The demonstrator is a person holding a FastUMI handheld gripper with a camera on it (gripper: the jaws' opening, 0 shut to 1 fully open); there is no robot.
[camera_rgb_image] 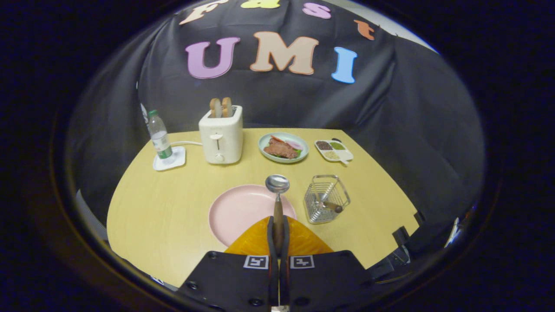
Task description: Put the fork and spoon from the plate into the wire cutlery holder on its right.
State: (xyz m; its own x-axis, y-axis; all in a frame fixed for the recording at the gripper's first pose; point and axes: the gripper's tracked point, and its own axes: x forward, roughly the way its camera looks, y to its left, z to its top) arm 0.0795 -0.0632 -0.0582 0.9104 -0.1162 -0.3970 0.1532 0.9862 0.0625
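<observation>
My gripper [278, 232] is shut on the wooden handle of the spoon [277, 184], whose metal bowl sticks out ahead of the fingers. The spoon hangs above the right part of the pink plate [236, 210], which lies bare on the wooden table. Just right of the plate stands the wire cutlery holder [326, 199]. A wooden handle [333, 206], which looks like the fork's, pokes out inside the holder.
Beyond the plate stand a white toaster [221, 135] with two slices in it, a water bottle [159, 139] on a coaster, a green plate of food [283, 147] and a small divided dish [333, 150]. The table's edge [390, 182] runs right of the holder.
</observation>
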